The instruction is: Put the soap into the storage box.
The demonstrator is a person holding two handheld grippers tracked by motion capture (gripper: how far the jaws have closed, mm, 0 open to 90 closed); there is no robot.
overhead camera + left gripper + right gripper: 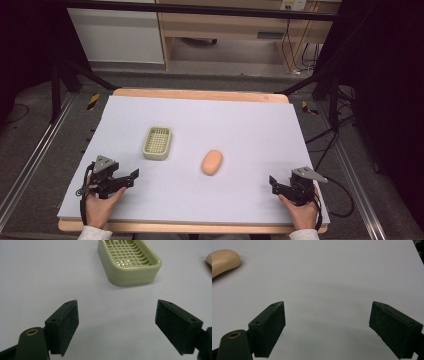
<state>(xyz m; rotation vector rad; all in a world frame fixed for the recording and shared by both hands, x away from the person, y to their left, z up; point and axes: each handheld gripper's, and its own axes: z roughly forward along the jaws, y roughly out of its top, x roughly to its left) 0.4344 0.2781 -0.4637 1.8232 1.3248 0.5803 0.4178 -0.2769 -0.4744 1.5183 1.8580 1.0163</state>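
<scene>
A pale green soap dish [157,142] with a grid bottom sits left of the table's middle; in the left gripper view the dish [128,261] lies ahead and to the right, empty. A peach oval soap bar [212,162] lies to the dish's right, flat on the table; its end [223,261] shows at the upper left of the right gripper view. My left gripper [131,177] rests near the front left edge, open with nothing between its jaws [116,325]. My right gripper [273,184] rests near the front right, also open and empty [327,326].
A white sheet [240,130] covers the wooden table. Behind it stand a wooden cabinet [225,25], black stand legs and cables on the grey floor.
</scene>
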